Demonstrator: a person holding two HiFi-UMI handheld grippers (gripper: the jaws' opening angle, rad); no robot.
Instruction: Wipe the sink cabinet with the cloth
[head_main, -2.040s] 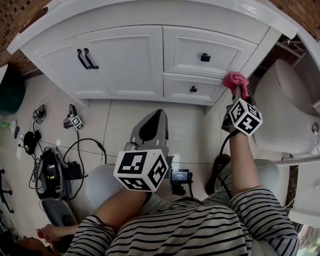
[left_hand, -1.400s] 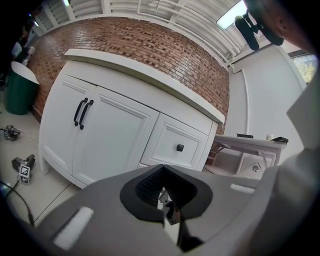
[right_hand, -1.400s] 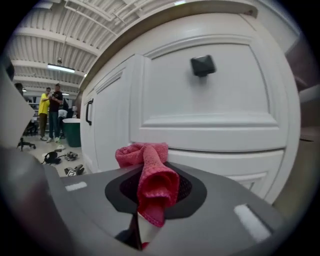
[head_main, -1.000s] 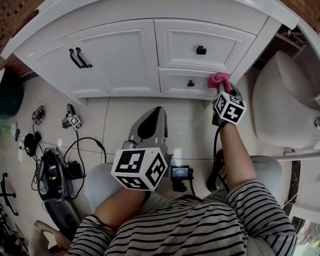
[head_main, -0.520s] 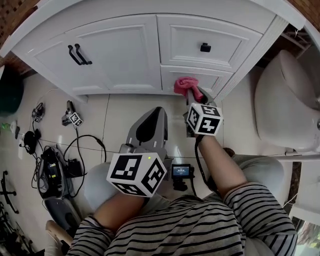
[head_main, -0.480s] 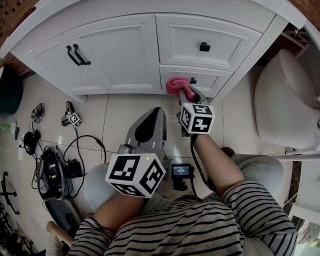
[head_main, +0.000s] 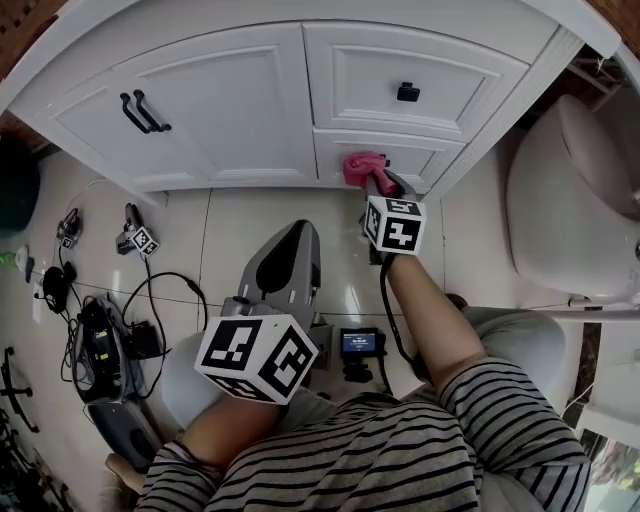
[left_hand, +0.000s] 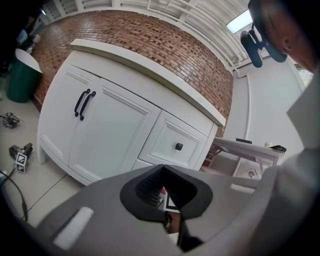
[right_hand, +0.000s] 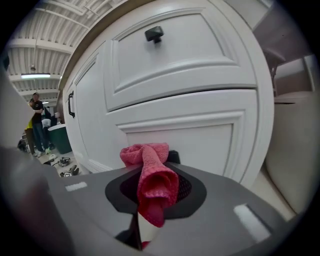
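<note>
The white sink cabinet (head_main: 250, 110) fills the top of the head view, with double doors at left and two drawers at right. My right gripper (head_main: 380, 185) is shut on a pink cloth (head_main: 362, 166), which presses against the left part of the lower drawer (head_main: 425, 160). In the right gripper view the cloth (right_hand: 150, 175) bunches out of the right gripper (right_hand: 155, 167), close against the drawer front (right_hand: 185, 135). My left gripper (head_main: 300, 232) hangs over the floor tiles, away from the cabinet, shut and holding nothing. The left gripper (left_hand: 162, 167) points toward the cabinet (left_hand: 115, 125).
A toilet (head_main: 570, 200) stands right of the cabinet. Cables and small devices (head_main: 100, 330) lie on the floor at left. A small screen device (head_main: 358, 343) sits between the person's knees. A green bin (left_hand: 20, 75) stands left of the cabinet. People (right_hand: 37, 120) stand far off.
My right gripper has dragged the cloth leftward along the lower drawer, from the right corner post to the drawer's left part. The left gripper stays roughly where it was.
</note>
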